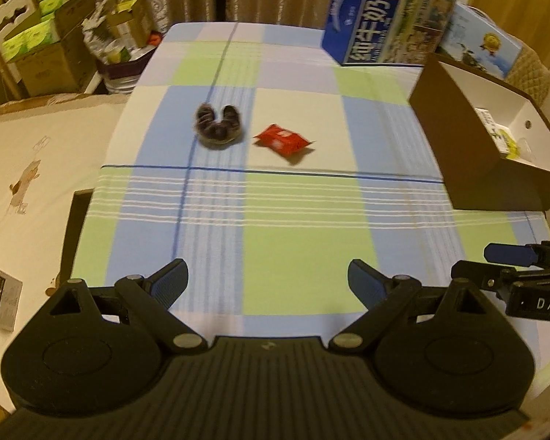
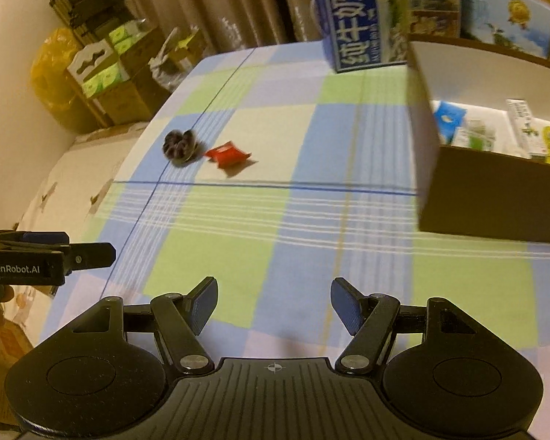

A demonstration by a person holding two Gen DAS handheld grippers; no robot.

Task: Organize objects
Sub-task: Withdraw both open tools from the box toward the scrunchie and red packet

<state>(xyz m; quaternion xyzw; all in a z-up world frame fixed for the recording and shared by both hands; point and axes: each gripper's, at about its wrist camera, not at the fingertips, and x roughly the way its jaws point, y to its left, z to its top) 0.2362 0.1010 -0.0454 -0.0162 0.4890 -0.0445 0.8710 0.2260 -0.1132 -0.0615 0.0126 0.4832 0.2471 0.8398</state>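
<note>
A dark, fuzzy U-shaped thing (image 1: 218,126) (image 2: 180,146) lies on the checked tablecloth, with a red snack packet (image 1: 284,141) (image 2: 228,157) just right of it. A brown box with a white inside (image 1: 469,168) (image 2: 469,190) stands at the right and holds several small packets (image 2: 495,132). My left gripper (image 1: 267,286) is open and empty, well short of both items. My right gripper (image 2: 273,306) is also open and empty, near the table's front. Each gripper shows at the edge of the other's view.
Two printed blue cartons (image 1: 385,22) (image 2: 381,18) stand at the back right of the table. Cardboard boxes with green packs (image 1: 40,36) (image 2: 106,73) sit on the floor at the left, beside a cream cover (image 1: 29,183). Curtains hang behind.
</note>
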